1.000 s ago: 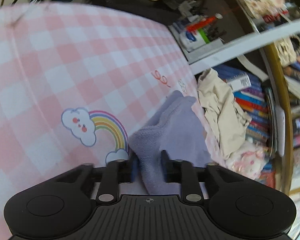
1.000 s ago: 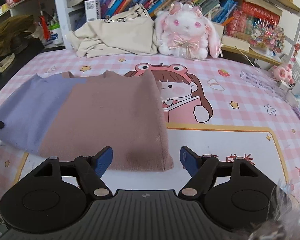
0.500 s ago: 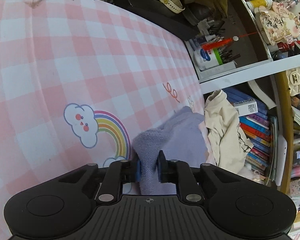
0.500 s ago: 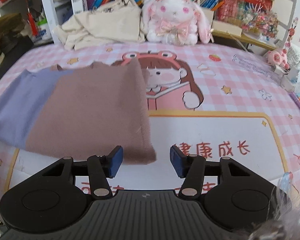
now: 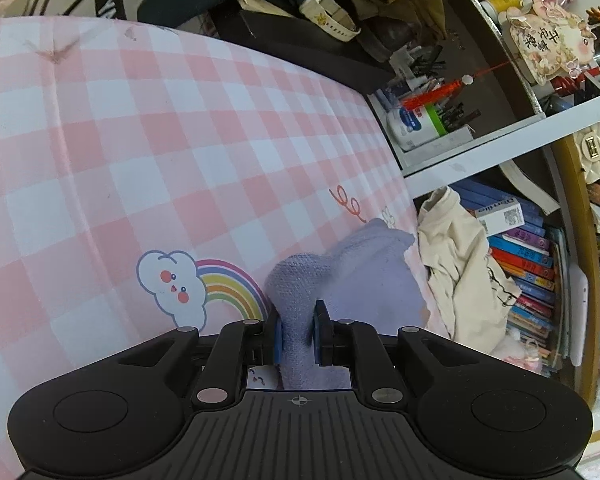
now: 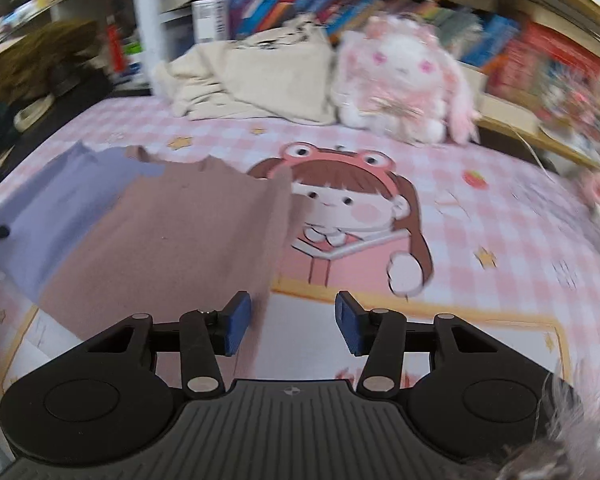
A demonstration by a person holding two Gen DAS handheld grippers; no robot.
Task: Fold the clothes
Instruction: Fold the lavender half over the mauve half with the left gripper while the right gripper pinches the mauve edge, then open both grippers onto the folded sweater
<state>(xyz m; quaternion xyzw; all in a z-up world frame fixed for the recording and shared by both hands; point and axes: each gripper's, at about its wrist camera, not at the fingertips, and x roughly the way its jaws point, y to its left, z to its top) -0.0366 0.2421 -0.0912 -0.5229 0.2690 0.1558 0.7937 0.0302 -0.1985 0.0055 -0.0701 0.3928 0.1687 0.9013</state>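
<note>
A two-colour knit garment lies flat on the pink checked cloth (image 6: 480,208): its left part is lavender (image 6: 60,216) and the rest is mauve (image 6: 180,248). My left gripper (image 5: 298,336) is shut on a bunched lavender corner (image 5: 300,280) of it, with both blue pads pressing the fabric. My right gripper (image 6: 292,322) hovers at the mauve part's near right corner. Its jaws are closing, and the fabric's edge lies just inside the left pad (image 6: 236,320) with neither pad pressing it. The right wrist view is motion-blurred.
A cream garment (image 6: 260,76) is heaped at the far edge beside a white and pink plush rabbit (image 6: 400,80). Shelves of books (image 5: 532,264) and small clutter (image 5: 420,120) stand close behind. Dark clothing (image 5: 380,8) is piled past the far left corner.
The left jaws closed onto the lavender corner and stayed there. The right gripper shifted along the front of the garment until its right corner came between the narrowing jaws.
</note>
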